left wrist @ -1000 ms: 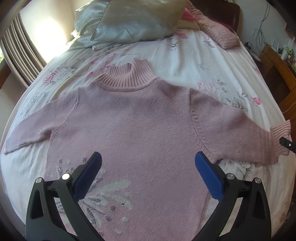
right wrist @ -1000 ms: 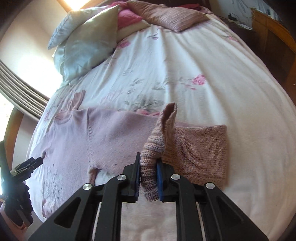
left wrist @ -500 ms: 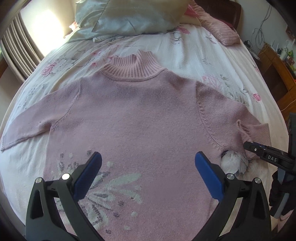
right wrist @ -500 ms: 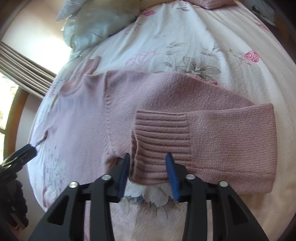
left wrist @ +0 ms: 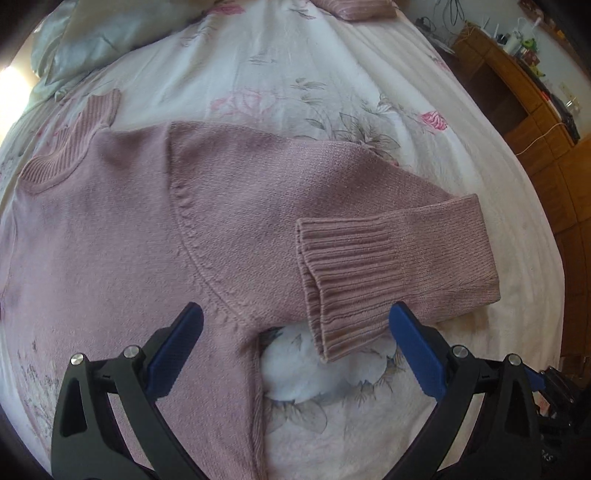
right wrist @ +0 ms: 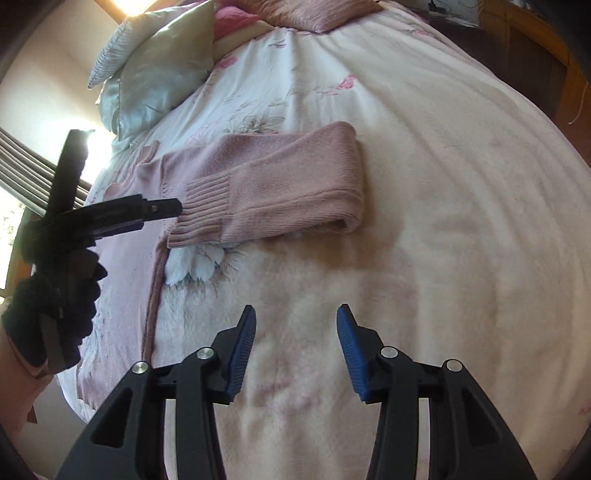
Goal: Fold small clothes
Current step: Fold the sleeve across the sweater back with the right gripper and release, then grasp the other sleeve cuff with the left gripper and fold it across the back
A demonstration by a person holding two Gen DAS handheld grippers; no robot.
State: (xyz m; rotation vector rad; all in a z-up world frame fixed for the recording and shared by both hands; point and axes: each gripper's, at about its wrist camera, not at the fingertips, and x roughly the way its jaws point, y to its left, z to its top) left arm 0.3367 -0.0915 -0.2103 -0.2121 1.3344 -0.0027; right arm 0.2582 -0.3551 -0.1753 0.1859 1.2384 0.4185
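Note:
A pink knit sweater (left wrist: 122, 229) lies flat on the bed, collar toward the pillows. Its right sleeve (left wrist: 399, 258) is folded back on itself, the ribbed cuff (left wrist: 332, 280) pointing toward the body. My left gripper (left wrist: 295, 343) hovers open just before the cuff and armpit, nothing between its blue pads. My right gripper (right wrist: 295, 350) is open over bare bedspread, well back from the folded sleeve (right wrist: 291, 195). In the right wrist view the left gripper (right wrist: 162, 208) reaches in from the left, its tip close to the cuff (right wrist: 201, 210).
A white floral bedspread (left wrist: 332, 92) covers the bed. Pale green pillows (right wrist: 159, 70) and a pink ribbed cushion (right wrist: 310, 14) lie at the head. A wooden dresser (left wrist: 517, 88) with small items stands at the right. A gloved hand (right wrist: 55, 295) holds the left gripper.
My right gripper carried the cuff inward, let go and pulled back open. My left gripper swung right, from over the sweater body to the folded sleeve.

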